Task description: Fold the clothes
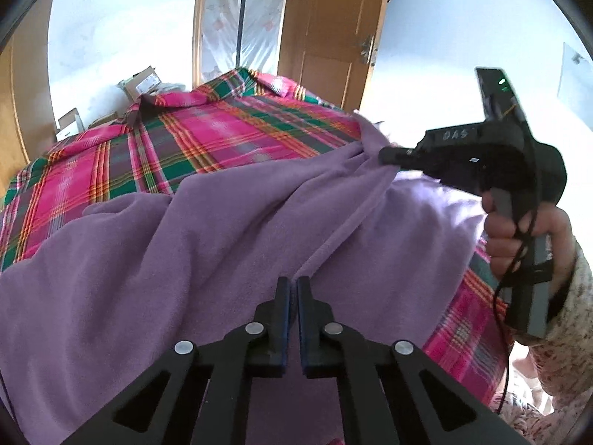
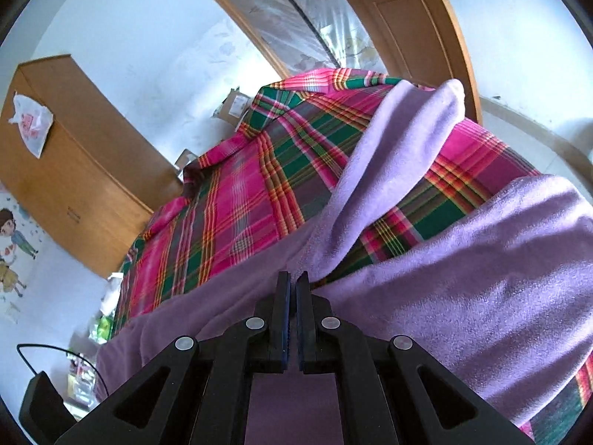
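Observation:
A purple fleece garment lies spread over a bed with a pink and green plaid cover. My left gripper is shut on a fold of the purple cloth, and a taut ridge runs from its tips up to the right gripper. A hand holds that gripper, which pinches the cloth at the garment's far edge. In the right wrist view my right gripper is shut on the purple garment. A sleeve stretches away over the plaid cover.
A wooden door and a plastic-covered panel stand behind the bed. Cardboard boxes sit at the far left corner. A wooden cabinet stands left of the bed, with clutter on the floor beside it.

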Motion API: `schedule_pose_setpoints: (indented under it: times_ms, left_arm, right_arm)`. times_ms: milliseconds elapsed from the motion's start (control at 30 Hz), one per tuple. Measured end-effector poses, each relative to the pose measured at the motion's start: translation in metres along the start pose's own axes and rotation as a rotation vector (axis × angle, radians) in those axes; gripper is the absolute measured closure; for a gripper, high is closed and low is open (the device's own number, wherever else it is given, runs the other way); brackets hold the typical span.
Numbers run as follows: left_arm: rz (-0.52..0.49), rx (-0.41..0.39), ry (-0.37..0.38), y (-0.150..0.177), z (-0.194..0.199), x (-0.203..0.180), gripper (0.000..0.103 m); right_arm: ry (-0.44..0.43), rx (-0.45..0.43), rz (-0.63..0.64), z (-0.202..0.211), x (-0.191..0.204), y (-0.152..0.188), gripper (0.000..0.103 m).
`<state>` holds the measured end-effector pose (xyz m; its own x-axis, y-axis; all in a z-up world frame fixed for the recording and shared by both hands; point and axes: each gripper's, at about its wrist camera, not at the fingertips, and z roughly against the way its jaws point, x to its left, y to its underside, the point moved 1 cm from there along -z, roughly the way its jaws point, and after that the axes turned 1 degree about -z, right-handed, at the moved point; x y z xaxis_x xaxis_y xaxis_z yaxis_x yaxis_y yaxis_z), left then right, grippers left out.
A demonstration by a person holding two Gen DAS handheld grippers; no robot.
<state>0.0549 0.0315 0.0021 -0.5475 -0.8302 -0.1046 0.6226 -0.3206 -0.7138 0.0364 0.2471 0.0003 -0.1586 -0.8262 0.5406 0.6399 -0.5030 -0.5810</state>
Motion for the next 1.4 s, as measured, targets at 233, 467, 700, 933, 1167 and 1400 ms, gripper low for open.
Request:
schedule_pose_setpoints:
  times_ms: [233, 467, 700, 933, 1167, 1400]
  left_arm:
    - [-0.018, -0.007, 0.016, 0.003, 0.001, -0.006, 0.099]
    - [-0.02, -0.009, 0.028, 0.003, 0.003, -0.006, 0.099]
    - [-0.017, -0.003, 0.032, 0.005, 0.002, -0.005, 0.099]
    - [-0.012, 0.006, 0.026, 0.005, 0.0, -0.004, 0.1]
    - [-0.004, -0.04, 0.019, -0.001, 0.013, -0.005, 0.1]
    - [-0.024, -0.094, 0.009, -0.003, 0.035, -0.017, 0.1]
  right_arm:
    - [0.089, 0.027, 0.04, -0.013, 0.002, -0.011, 0.091]
    - [0.215, 0.036, 0.11, -0.032, 0.004, -0.036, 0.078]
    - [0.263, 0.044, 0.128, -0.043, 0.0, -0.048, 0.091]
    - [0.245, 0.004, 0.12, -0.034, -0.003, -0.051, 0.097]
    - [0.205, -0.103, 0.123, 0.002, 0.002, -0.053, 0.098]
    - [0.193, -0.19, 0.133, 0.04, 0.01, -0.049, 0.098]
